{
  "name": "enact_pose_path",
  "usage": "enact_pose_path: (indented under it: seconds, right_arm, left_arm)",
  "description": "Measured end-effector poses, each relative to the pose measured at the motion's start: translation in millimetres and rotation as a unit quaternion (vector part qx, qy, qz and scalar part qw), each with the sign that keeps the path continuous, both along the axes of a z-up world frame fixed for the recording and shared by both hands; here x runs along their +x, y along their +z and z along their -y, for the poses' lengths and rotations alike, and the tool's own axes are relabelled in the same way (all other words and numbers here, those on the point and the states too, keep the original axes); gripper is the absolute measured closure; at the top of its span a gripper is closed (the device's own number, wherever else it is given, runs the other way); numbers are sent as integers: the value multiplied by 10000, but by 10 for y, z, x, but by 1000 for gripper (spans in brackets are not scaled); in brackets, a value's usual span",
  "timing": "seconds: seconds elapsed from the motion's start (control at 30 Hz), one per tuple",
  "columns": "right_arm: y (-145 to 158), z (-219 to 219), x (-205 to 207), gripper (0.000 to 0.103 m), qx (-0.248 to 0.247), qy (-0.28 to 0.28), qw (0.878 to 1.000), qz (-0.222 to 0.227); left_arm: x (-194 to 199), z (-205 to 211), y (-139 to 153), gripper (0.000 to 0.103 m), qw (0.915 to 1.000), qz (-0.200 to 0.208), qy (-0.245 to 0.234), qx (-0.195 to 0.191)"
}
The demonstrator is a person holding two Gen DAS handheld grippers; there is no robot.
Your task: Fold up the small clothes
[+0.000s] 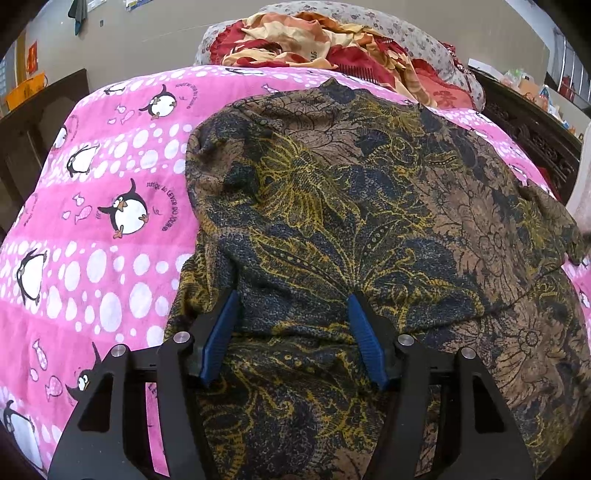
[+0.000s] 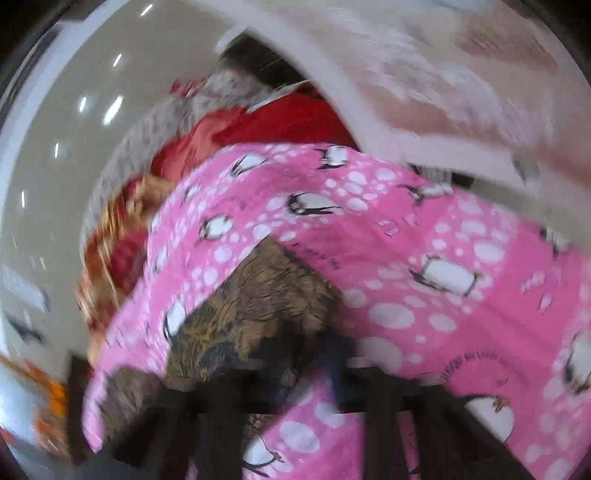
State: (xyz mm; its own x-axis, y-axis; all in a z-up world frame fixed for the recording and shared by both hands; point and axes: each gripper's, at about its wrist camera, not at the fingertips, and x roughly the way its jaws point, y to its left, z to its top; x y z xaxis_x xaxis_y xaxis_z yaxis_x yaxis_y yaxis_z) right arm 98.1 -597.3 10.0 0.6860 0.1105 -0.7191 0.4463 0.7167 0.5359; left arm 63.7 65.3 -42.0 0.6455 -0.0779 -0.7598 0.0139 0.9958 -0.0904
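A dark brown, navy and yellow patterned garment (image 1: 369, 206) lies spread on a pink penguin-print blanket (image 1: 92, 221). My left gripper (image 1: 291, 306) is open, its blue-padded fingers (image 1: 221, 332) resting on the garment's near part with cloth between them. The right wrist view is heavily blurred by motion. It shows a corner of the same garment (image 2: 258, 306) on the pink blanket (image 2: 443, 277). My right gripper (image 2: 299, 373) is a dark smear at the bottom, close to that corner; its jaws cannot be made out.
A red and cream floral quilt (image 1: 314, 40) and a grey flowered pillow (image 1: 424, 33) are piled at the far end of the bed. Dark carved wooden furniture (image 1: 528, 133) stands on the right, with more dark furniture (image 1: 37, 122) on the left.
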Motion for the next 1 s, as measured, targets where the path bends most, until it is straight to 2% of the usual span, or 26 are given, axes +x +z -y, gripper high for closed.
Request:
enact_pose_path:
  seconds: [0.07,0.1,0.2,0.3,0.37,0.47,0.53,0.63,0.8,0.9,0.93,1.0]
  right_arm:
    - [276,-101,49,99,-508,231,9984,104]
    - [530,-142,68,99,-839,326,9956,241]
    - [1231,-152,36,99,-1690,205,9838,565]
    - [1849,-155,-35,99,-2247,100,9710,816]
    - [2097,-282,-35,99,-2465,291,9639,964]
    - [2232,-771,35,99,-2478,888,9561,1285]
    - [2197,-1186,111,99,-2338,1349,9517,1464]
    - [2029,-2056,259,99,-2042,2200,9384,1714]
    - [1520,-3676,428,99,-1429,3539,9054,1857]
    - [1081,-4549,482,99,-1286,4187,8836,1657]
    - [902,-4788,482,99,-1344,4373,8765,1503]
    - [465,-5166,496,99,-1569,4571,8697,1004]
  left_arm:
    - [-5,-4,1,41,10000,0,-1,4]
    - [-1,-4,1,41,10000,1,-1,-1]
    - [-4,-4,1,41,10000,6,0,-24]
    - [-4,-12,-1,41,10000,11,5,-41]
    - [-6,-13,-1,41,10000,14,7,-47]
    - [-9,-17,2,41,10000,18,9,-68]
    - [-10,-20,4,41,10000,21,9,-86]
    - [-18,-31,5,41,9999,34,14,-122]
    - [-27,-55,4,41,9998,44,10,-190]
    - [-29,-61,6,41,9998,49,9,-215]
    - [-30,-64,6,41,9997,51,8,-229]
    - [-33,-66,7,41,9997,54,7,-249]
